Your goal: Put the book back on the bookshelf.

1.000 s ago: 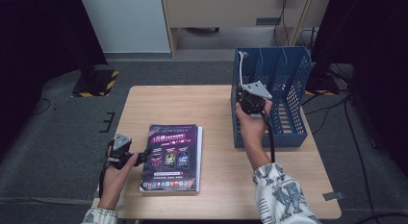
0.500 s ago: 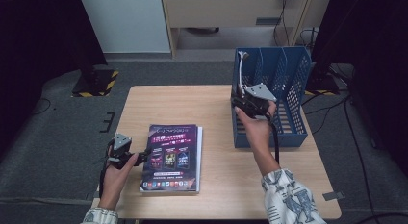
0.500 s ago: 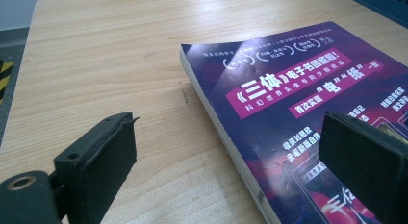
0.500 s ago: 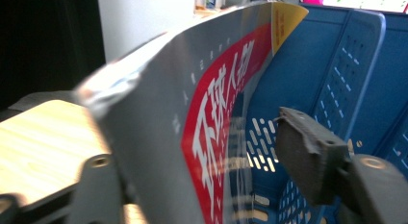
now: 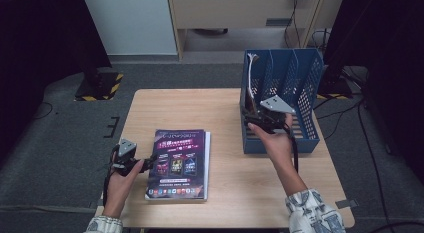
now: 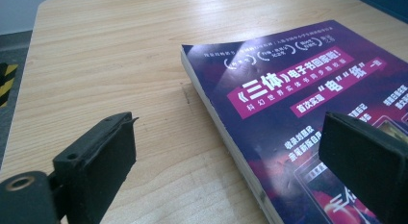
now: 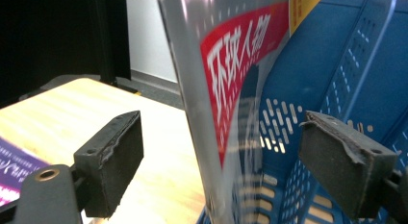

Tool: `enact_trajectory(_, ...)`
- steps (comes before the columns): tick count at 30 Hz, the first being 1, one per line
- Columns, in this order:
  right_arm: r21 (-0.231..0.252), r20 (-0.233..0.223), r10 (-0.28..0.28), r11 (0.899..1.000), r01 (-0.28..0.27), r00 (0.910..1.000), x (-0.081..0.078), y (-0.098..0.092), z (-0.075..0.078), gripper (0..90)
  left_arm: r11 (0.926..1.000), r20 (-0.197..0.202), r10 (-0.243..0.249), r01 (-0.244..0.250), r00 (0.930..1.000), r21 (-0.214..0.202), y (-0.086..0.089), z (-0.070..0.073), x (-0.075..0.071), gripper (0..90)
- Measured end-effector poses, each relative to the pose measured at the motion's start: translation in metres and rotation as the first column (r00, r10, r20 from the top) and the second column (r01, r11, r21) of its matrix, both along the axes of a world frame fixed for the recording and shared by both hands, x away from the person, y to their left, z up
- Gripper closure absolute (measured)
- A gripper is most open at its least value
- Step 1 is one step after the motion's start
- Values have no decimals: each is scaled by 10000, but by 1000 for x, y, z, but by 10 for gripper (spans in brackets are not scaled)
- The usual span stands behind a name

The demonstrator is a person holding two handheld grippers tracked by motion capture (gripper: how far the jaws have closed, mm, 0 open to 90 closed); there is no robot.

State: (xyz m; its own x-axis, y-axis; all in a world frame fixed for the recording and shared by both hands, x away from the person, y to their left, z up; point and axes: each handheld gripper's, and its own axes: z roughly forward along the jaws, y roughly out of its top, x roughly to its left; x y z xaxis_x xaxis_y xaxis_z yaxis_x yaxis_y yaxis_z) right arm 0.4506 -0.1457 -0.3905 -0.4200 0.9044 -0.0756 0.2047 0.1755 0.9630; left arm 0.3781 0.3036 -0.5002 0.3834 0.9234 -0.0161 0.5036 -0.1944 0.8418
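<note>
Magazine (image 7: 226, 104) stands upright in the blue file rack's (image 5: 305, 83) leftmost slot, at two o'clock on the desk (image 5: 230, 193). Right gripper (image 5: 257, 119), jaws just opened wide, straddles it untouched. Left gripper (image 5: 145, 164) gapes empty astride the purple book's (image 5: 180, 160) nine o'clock edge.

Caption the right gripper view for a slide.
Right gripper with jaws just opened around an upright magazine standing in the blue file rack.
</note>
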Motion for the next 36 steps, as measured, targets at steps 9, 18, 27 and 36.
enact_trajectory(9, -167, -323, 719, 9972, -725, 9969, -20, -10, -11, 106, 10000, 71, -23, 24, 10000, -75, -1, 0, -1, 56)
enact_trajectory(18, 251, -477, 1285, 9915, -1274, 9906, -34, -21, -17, 105, 10000, 75, 0, 0, 10000, -5, 0, -1, -2, 51)
enact_trajectory(27, 231, -568, 1404, 9900, -1393, 9885, -58, -27, -19, 83, 9997, 346, -233, 233, 9991, 3, -3, 4, -4, 71)
enact_trajectory(36, 360, -850, 1645, 9861, -1619, 9827, -75, -22, -25, 95, 9987, 272, -433, 441, 9987, -267, -5, 5, -5, 86)
